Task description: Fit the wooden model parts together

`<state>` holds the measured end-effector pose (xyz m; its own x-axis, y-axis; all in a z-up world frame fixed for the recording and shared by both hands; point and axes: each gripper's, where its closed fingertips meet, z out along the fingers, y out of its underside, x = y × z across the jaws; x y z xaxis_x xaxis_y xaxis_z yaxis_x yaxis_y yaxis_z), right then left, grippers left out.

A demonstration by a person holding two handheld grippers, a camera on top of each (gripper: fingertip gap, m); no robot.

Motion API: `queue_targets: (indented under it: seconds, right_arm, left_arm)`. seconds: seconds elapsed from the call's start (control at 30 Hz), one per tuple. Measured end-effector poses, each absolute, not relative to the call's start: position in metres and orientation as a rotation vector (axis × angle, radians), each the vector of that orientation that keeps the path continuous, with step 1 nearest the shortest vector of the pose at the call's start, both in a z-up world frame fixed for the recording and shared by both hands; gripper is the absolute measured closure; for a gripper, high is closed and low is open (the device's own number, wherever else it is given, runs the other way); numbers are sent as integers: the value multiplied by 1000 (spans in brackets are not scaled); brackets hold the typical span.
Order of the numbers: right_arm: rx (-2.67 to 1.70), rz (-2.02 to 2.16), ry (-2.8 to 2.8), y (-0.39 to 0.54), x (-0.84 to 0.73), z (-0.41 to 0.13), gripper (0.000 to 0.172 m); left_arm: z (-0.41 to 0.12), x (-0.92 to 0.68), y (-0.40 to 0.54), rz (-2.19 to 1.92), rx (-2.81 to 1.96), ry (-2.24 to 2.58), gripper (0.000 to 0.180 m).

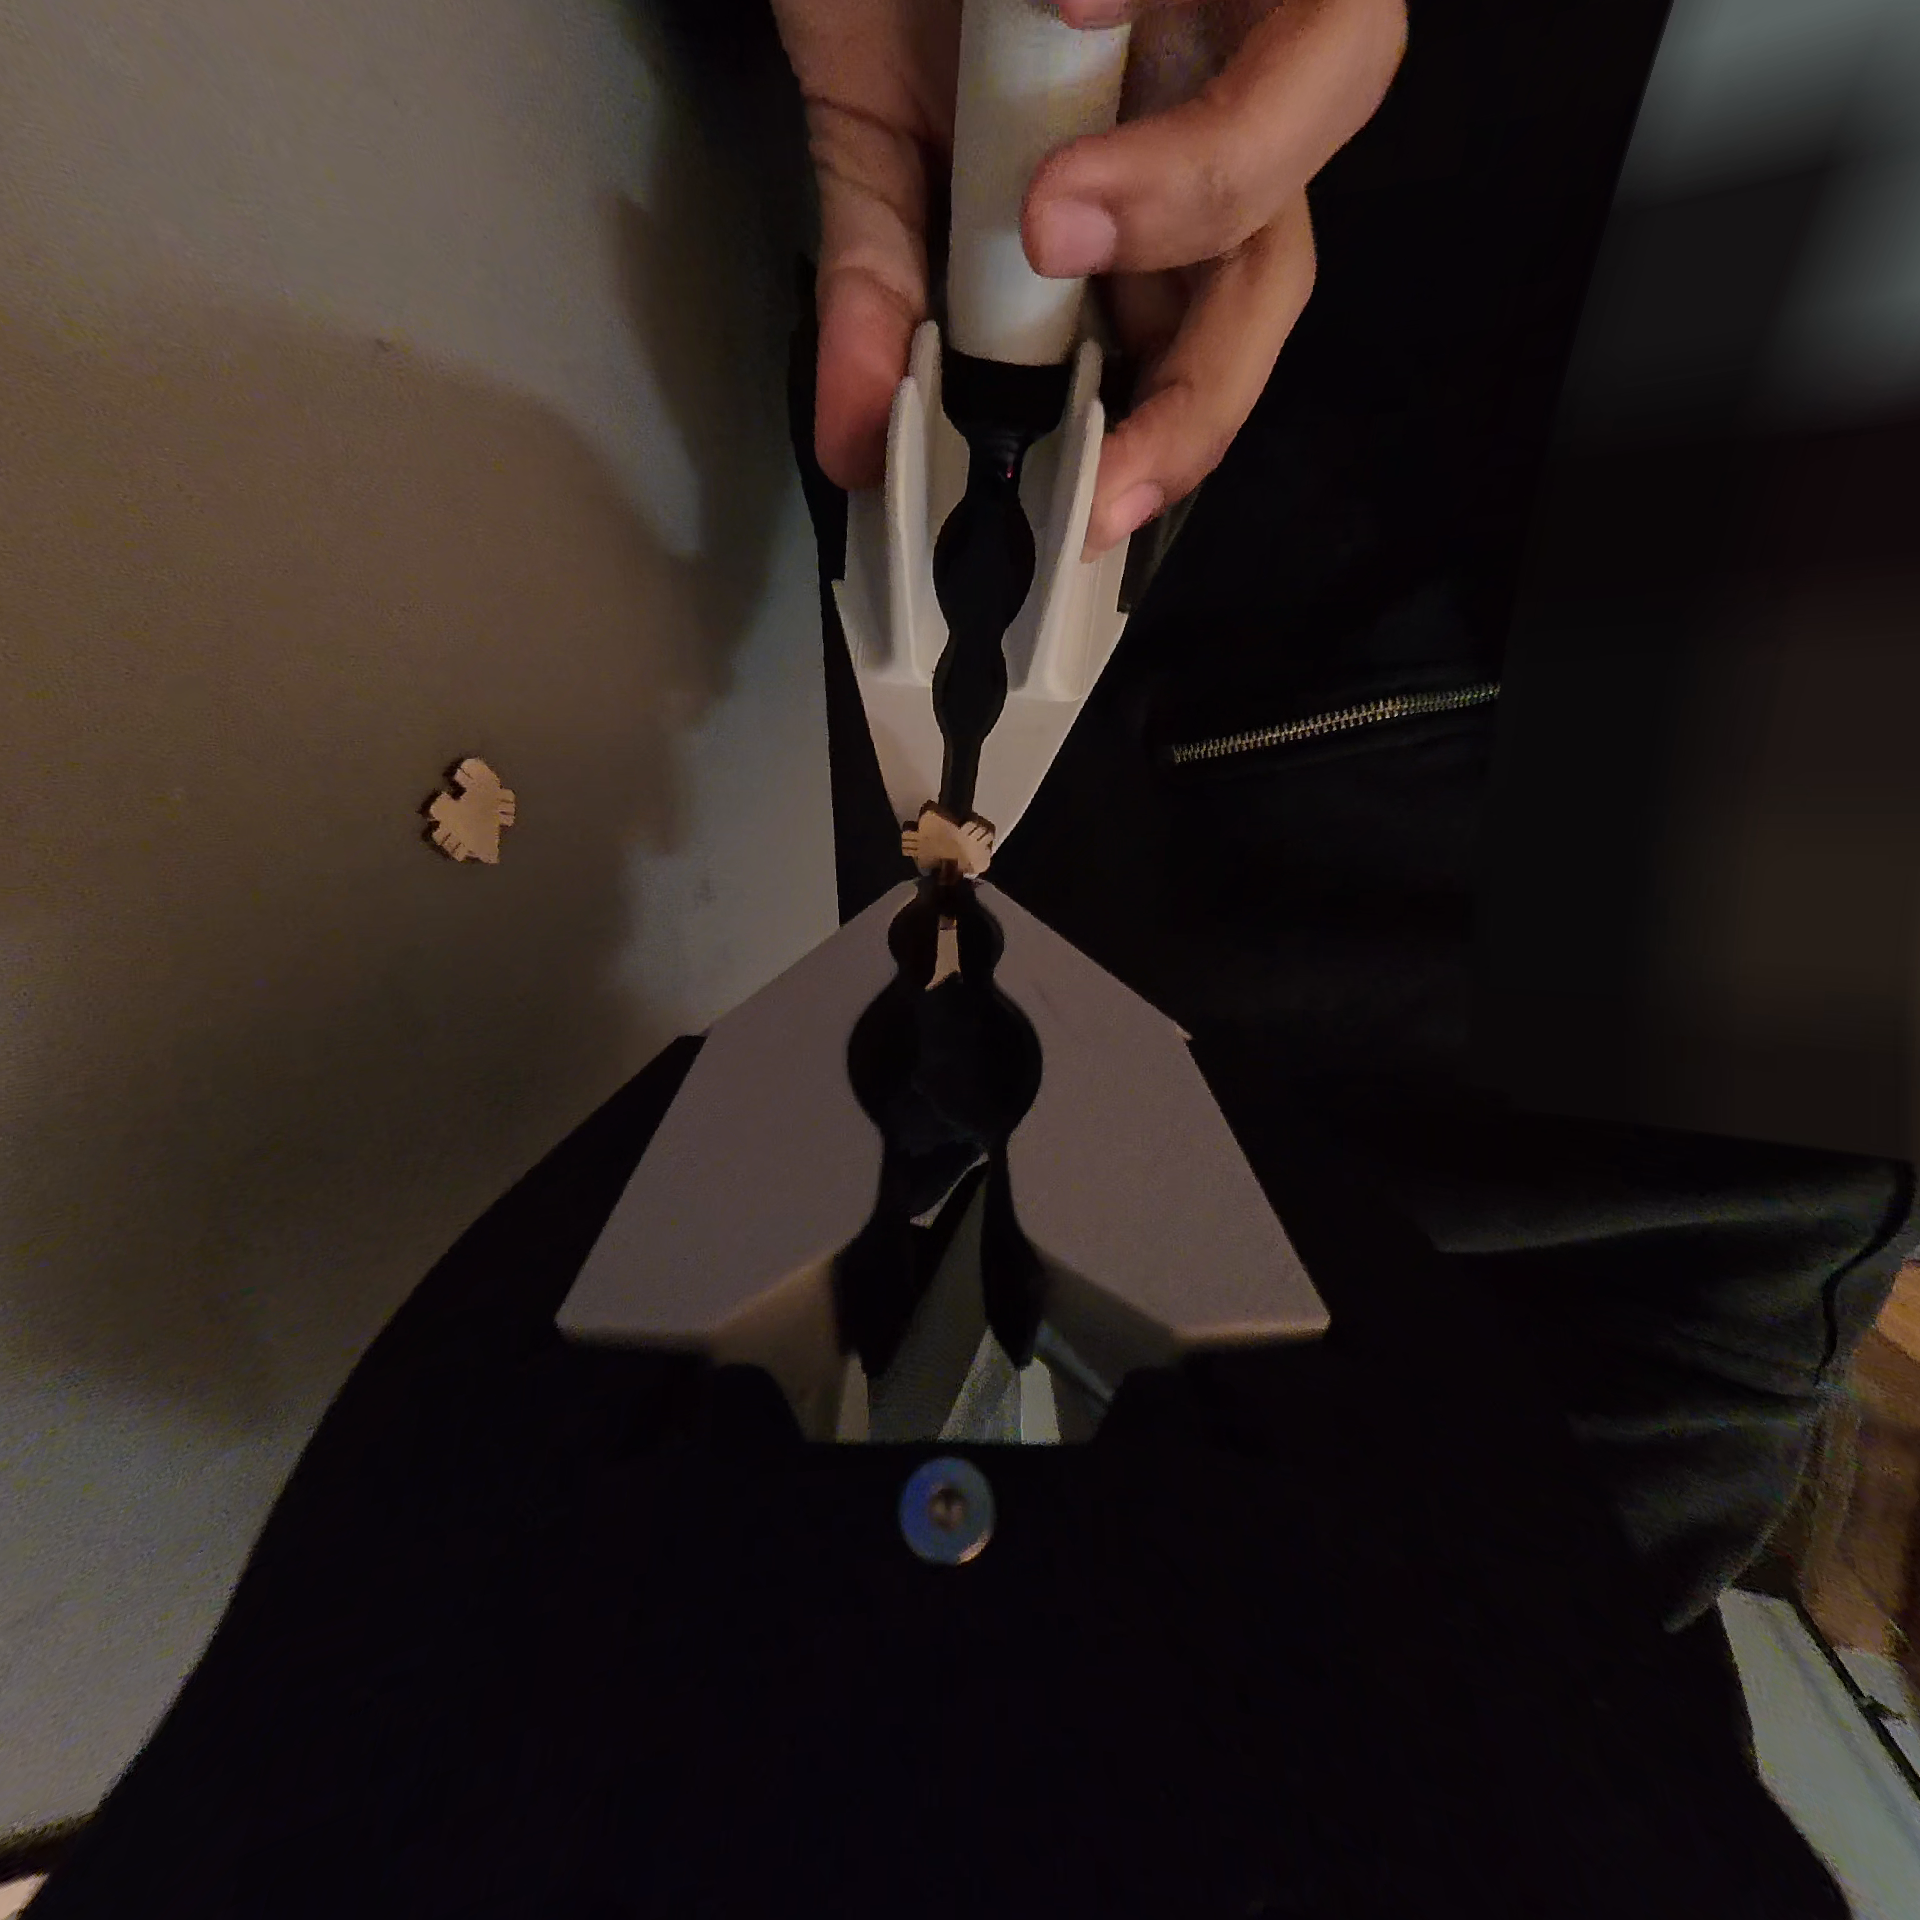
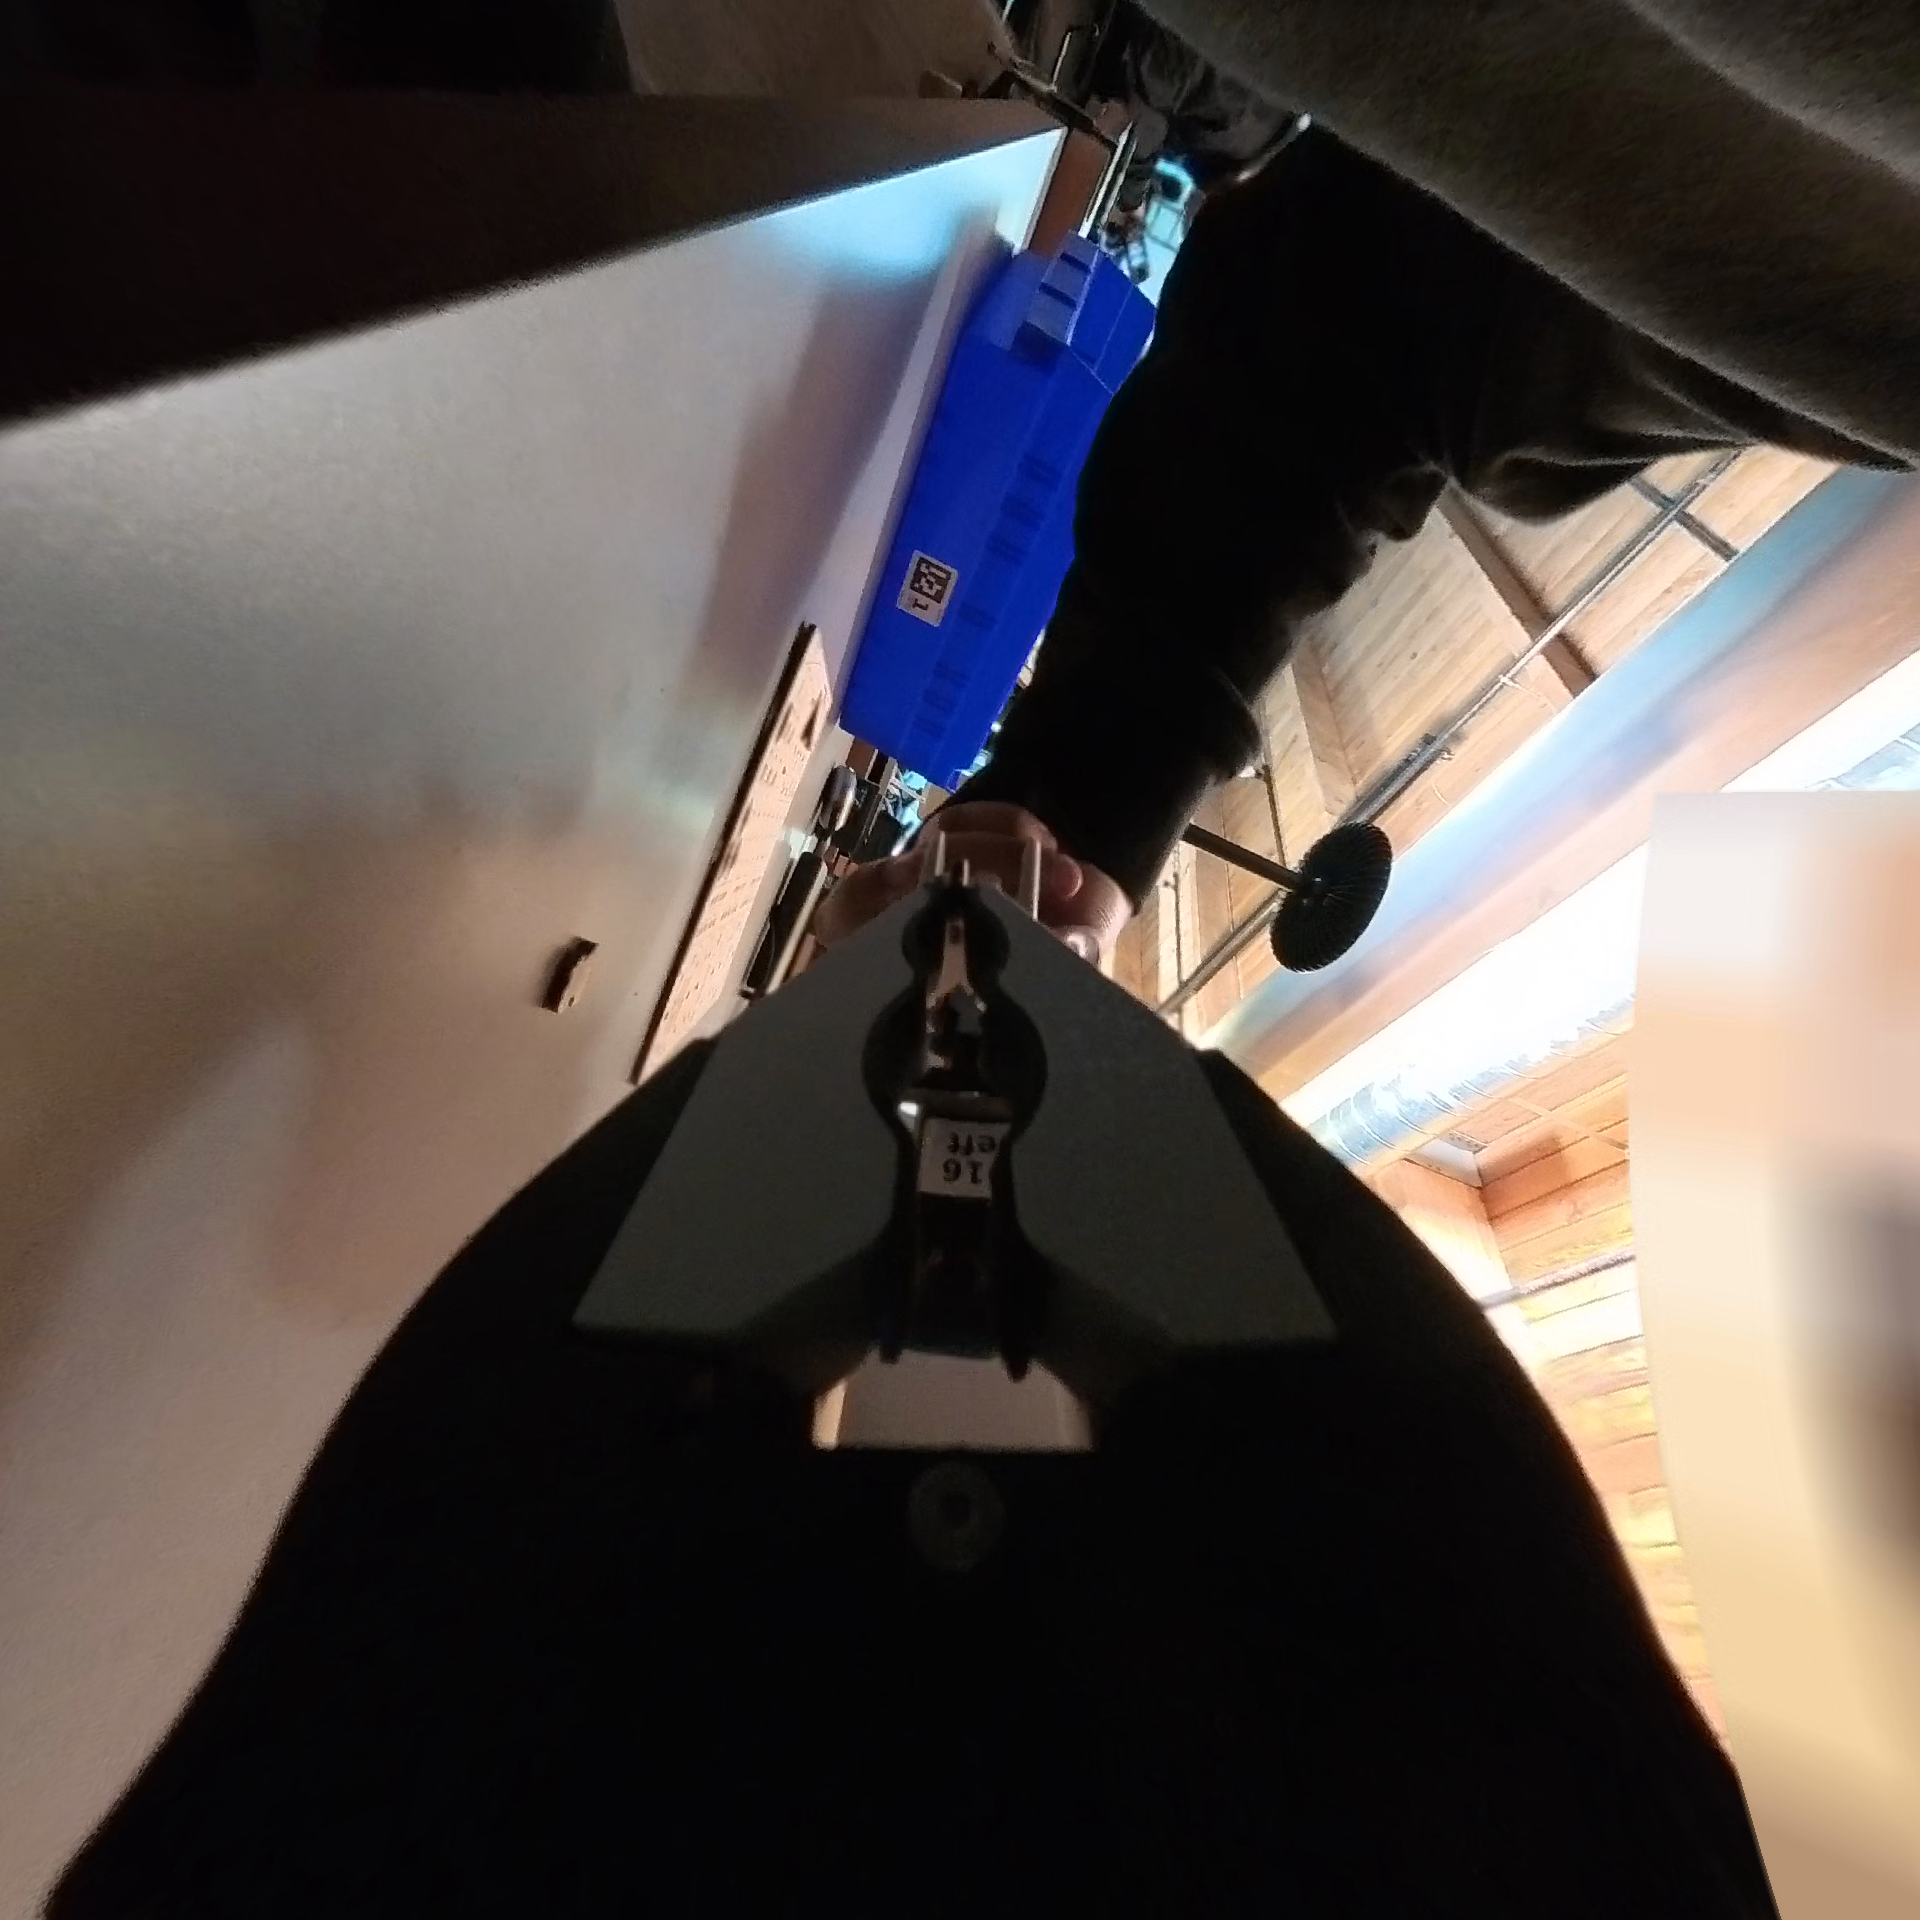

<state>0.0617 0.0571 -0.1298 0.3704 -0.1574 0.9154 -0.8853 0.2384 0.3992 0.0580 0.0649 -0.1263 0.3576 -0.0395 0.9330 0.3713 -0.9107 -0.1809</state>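
Observation:
In the left wrist view my left gripper point(image 1: 940, 896) is shut on a thin wooden part point(image 1: 943, 940), seen edge-on between its grey fingers. My right gripper point(image 1: 951, 805) comes from above, held by a hand point(image 1: 1174, 312), and is shut on a small lobed wooden part point(image 1: 948, 840). The two parts meet tip to tip above the table edge. In the right wrist view my right gripper point(image 2: 953, 896) has its fingers together on a pale sliver of wood point(image 2: 951, 940). The left hand point(image 2: 1070, 894) shows just beyond.
A loose notched wooden part point(image 1: 470, 810) lies on the pale table point(image 1: 312, 520), also seen in the right wrist view point(image 2: 566, 971). A perforated wooden sheet point(image 2: 748, 831) and a blue bin point(image 2: 997, 499) stand farther along the table. A person's dark jacket point(image 1: 1351, 831) fills the right. Less than 4 cm separates the two grippers' tips.

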Motion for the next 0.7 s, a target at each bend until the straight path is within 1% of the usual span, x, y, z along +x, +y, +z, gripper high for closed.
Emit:
queue_targets:
  seconds: [0.1, 0.17, 0.2, 0.27, 0.33, 0.47, 0.57, 0.63, 0.7]
  right_arm:
    - [1178, 666, -1110, 59, 51, -125, 172]
    - [1126, 675, -1188, 63, 39, -125, 169]
    - [1101, 704, -1256, 66, 33, -127, 171]
    - [1024, 789, -1372, 73, 23, -125, 170]
    - [928, 905, -1543, 79, 11, -127, 172]
    - [695, 1117, -2005, 88, -10, -157, 171]
    - [484, 1308, -2138, 86, -14, -153, 164]
    - [371, 1487, -2217, 81, -8, -146, 154]
    - [293, 1565, -2247, 80, -8, -138, 155]
  left_arm:
    - [-121, 48, 65, -1484, -2232, -334, 180]
    - [-115, 34, 66, -1385, -2181, -399, 180]
    - [-103, 28, 69, -1361, -2095, -432, 180]
    - [-85, 17, 69, -1263, -1976, -485, 180]
    - [-81, 7, 64, -1117, -1913, -523, 180]
    - [-71, -27, 49, -860, -1608, -682, 180]
    - [-73, -48, 32, -668, -1362, -761, 180]
    - [-74, -51, 22, -639, -1193, -768, 180]
    - [-69, -44, 13, -687, -1008, -737, 180]
